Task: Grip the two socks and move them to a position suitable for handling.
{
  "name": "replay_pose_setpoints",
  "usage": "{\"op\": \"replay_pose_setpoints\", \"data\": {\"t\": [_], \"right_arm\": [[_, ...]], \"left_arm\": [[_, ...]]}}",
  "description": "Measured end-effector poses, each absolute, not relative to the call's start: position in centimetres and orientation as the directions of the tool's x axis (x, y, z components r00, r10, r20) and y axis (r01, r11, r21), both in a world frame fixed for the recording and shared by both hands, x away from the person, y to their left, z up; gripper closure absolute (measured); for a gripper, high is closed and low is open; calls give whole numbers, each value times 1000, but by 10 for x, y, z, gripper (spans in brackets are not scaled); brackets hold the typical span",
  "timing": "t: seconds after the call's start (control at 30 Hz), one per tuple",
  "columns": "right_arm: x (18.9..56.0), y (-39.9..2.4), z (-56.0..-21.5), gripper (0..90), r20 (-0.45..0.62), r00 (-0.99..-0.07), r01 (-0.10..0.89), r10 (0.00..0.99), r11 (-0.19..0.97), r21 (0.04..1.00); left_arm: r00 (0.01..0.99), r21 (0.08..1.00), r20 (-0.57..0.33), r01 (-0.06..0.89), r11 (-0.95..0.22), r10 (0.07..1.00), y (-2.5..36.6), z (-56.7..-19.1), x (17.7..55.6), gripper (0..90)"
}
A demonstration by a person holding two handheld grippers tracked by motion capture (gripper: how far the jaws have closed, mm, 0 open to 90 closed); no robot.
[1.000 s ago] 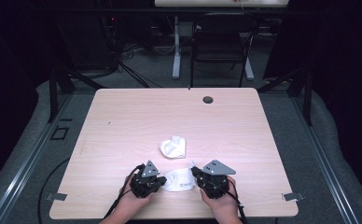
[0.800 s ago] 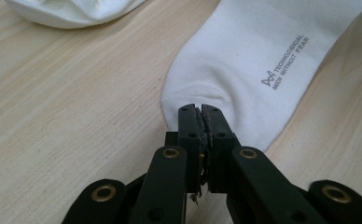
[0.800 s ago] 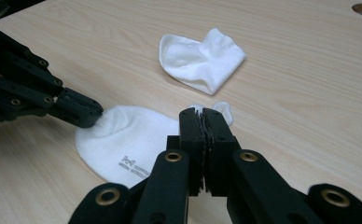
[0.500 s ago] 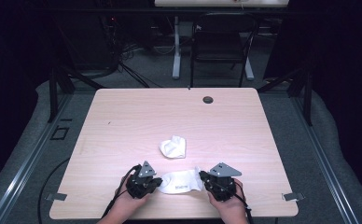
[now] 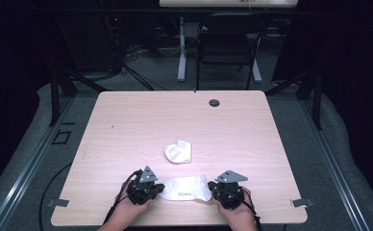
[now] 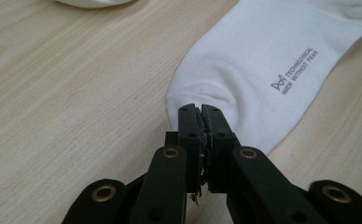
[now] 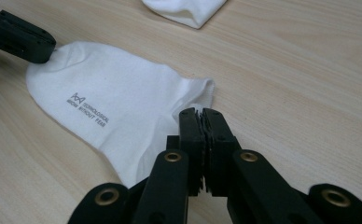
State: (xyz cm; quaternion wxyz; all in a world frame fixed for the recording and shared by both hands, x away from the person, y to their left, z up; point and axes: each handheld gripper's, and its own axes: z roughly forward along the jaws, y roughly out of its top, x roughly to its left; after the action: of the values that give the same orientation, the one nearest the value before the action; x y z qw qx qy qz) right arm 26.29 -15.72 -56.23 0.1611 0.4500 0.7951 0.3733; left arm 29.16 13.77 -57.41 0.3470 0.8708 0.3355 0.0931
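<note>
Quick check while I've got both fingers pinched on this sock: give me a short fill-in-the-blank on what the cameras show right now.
1. The flat sock is stretched between the left gripper and the ____ gripper.
2. The lettering printed on that sock is ____ in colour.
3. The second sock lies crumpled, ____ from the stretched one.
4. The table top is made of light ____.

Missing words: right; grey; apart; wood

White sock [image 5: 188, 188]: lies flat and stretched sideways on the wooden table near its front edge, small grey printed logo facing up, toe end to the left, cuff end to the right. Second white sock [image 5: 179, 151]: crumpled in a loose heap just behind the first, apart from it.
</note>
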Motion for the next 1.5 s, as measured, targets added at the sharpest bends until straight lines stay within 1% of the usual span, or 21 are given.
{"op": "replay_pose_setpoints", "data": {"t": [0.07, 0.13, 0.2, 0.23, 0.4, 0.43, 0.53, 0.63, 0.73, 0.77, 0.83, 0.9, 0.97, 1.1, 1.17, 1.33, 1.5], "right_arm": [[263, -159, -563, 868, 101, -535, 609, 839, 300, 734], [263, -160, -563, 872, 94, -534, 605, 840, 302, 737], [262, -161, -561, 835, 83, -519, 598, 851, 292, 746], [262, -161, -561, 835, 83, -519, 598, 851, 292, 746], [262, -163, -555, 851, 72, -512, 562, 856, 271, 781], [262, -162, -552, 868, 74, -523, 548, 849, 268, 792], [263, -159, -553, 876, 82, -545, 540, 834, 274, 796], [265, -150, -557, 881, 70, -578, 540, 813, 317, 780], [267, -142, -563, 881, 26, -597, 542, 802, 379, 750], [270, -140, -567, 882, 7, -601, 556, 799, 413, 721], [272, -140, -570, 885, 4, -599, 558, 801, 413, 719], [274, -141, -574, 886, -7, -592, 575, 806, 429, 697], [276, -144, -576, 893, 12, -581, 591, 814, 412, 694], [276, -144, -576, 900, 11, -575, 594, 818, 408, 693], [275, -144, -575, 900, -7, -576, 595, 817, 425, 682], [276, -147, -576, 900, 22, -565, 609, 825, 398, 686], [275, -147, -575, 900, 26, -570, 610, 821, 403, 682]], "left_arm": [[758, 666, -67, 518, -537, 648, 137, -574, 291, 872], [757, 666, -70, 520, -535, 650, 137, -574, 291, 870], [755, 668, -71, 521, -531, 652, 138, -573, 292, 858], [755, 668, -71, 521, -531, 652, 138, -573, 292, 853], [752, 694, -71, 510, -509, 656, 140, -569, 293, 847], [752, 698, -83, 512, -500, 653, 141, -567, 293, 845], [756, 707, -83, 504, -496, 650, 139, -568, 293, 845], [761, 700, -77, 502, -508, 644, 135, -569, 294, 838], [766, 695, -69, 496, -520, 639, 132, -573, 294, 833], [770, 690, -69, 496, -527, 634, 131, -573, 294, 832], [772, 687, -60, 492, -535, 633, 130, -575, 294, 833], [772, 687, -62, 493, -534, 633, 130, -575, 295, 833], [772, 686, -64, 494, -534, 632, 130, -576, 295, 838], [770, 684, -74, 502, -530, 634, 131, -576, 296, 841], [770, 682, -75, 503, -531, 634, 132, -576, 296, 842], [767, 680, -76, 507, -530, 637, 134, -575, 296, 843], [766, 678, -78, 510, -530, 638, 134, -575, 296, 842]]}}
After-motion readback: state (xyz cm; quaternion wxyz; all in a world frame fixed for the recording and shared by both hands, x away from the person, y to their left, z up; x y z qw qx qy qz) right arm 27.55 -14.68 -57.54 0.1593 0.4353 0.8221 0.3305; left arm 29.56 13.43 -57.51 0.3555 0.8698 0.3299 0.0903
